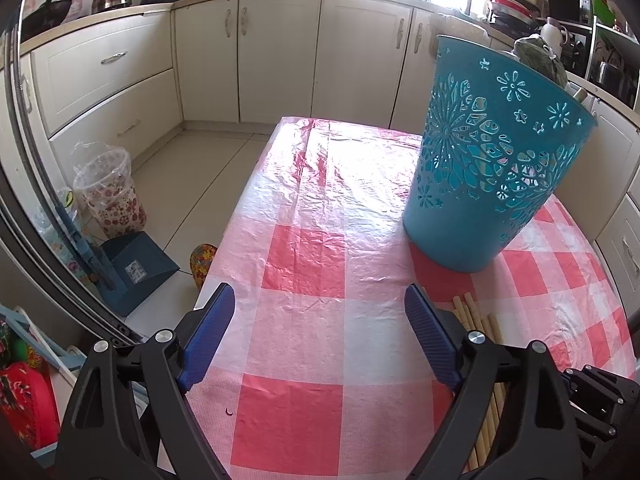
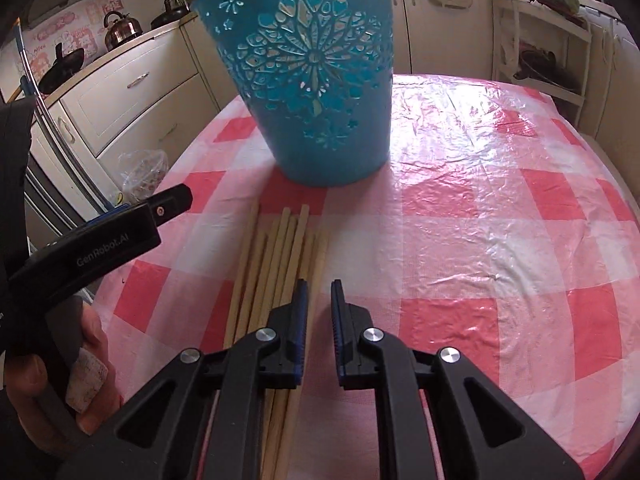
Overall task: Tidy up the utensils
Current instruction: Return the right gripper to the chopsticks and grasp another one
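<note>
- Tongs first: your right tongs [image 2: 319,292] hover with only a narrow gap between the pads, pinching nothing, just above the near ends of the chopsticks [image 2: 280,264].
- Your left tongs [image 1: 320,308] are spread wide over bare checked cloth, also holding nothing.
- The chopsticks lie in a loose bundle on the surface [image 2: 460,220], tips pointing toward the blue basket [image 2: 316,80], which stands upright just beyond them.
- You appear to be at the pick-up step: next, lower the right tongs around one or two sticks, pinch, then lift over the basket rim.

table [image 2: 500,208]: red-white checked plastic cloth | on it: upright blue basket [image 2: 312,80], loose chopsticks [image 2: 280,256]
</note>
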Demonstrator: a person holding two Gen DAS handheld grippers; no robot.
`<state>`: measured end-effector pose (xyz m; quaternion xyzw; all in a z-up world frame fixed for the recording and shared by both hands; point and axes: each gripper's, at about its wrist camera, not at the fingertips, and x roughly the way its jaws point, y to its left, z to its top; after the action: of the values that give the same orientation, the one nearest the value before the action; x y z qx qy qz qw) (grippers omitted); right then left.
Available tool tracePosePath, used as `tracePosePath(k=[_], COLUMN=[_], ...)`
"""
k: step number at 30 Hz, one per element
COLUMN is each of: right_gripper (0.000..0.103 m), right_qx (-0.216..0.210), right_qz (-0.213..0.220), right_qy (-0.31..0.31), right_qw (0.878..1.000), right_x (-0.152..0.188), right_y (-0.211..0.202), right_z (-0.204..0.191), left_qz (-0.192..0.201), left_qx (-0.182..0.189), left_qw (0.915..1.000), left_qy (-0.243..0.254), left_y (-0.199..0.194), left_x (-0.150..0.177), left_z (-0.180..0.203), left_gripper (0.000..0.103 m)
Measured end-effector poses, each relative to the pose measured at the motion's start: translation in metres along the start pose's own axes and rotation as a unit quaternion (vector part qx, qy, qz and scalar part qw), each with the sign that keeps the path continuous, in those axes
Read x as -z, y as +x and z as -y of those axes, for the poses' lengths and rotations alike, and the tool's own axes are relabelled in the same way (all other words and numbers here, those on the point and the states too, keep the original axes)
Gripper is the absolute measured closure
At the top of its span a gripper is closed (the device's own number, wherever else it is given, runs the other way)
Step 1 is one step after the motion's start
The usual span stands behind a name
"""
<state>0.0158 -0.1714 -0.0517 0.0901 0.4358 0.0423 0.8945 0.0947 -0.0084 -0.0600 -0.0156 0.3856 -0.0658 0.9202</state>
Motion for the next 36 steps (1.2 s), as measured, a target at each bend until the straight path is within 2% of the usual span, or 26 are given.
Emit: tracePosePath(k=[4, 8, 10, 13, 22, 36], right_gripper=[0.096, 0.096, 0.097, 0.098, 0.097, 0.097], right_qx=[0.018, 0.022, 0.012, -0.006, -0.024, -0.027], right_qz=[-0.004, -0.003, 0.002, 0.005, 0.005, 0.004], right_qy=[-0.020, -0.018, 0.002, 0.024, 0.038, 0.040], right_qw=[1.000, 1.000, 1.000, 1.000, 0.999, 0.999], right_x=[0.002, 0.004, 0.006, 0.008, 0.007, 0.006], right_y=[0.001, -0.004, -0.008, -0.010, -0.011, -0.012], right_z=[0.002, 0.019, 0.031, 0.040, 0.044, 0.047], left_qz=[-0.009, -0.052, -0.068, -0.093, -0.103, -0.111], left_qx=[0.003, 0.031, 0.036, 0.025, -0.021, -0.040], left_qw=[0.9999, 0.9980, 0.9969, 0.9952, 0.9937, 0.9919], left_qy=[0.009, 0.021, 0.015, 0.015, 0.038, 0.046], left_y=[0.002, 0.008, 0.010, 0.016, 0.015, 0.015], left_x=[0.001, 0.000, 0.003, 0.007, 0.013, 0.007], left_z=[0.004, 0.013, 0.018, 0.029, 0.051, 0.071], left_gripper=[0.019, 0.019, 0.019, 0.019, 0.019, 0.023])
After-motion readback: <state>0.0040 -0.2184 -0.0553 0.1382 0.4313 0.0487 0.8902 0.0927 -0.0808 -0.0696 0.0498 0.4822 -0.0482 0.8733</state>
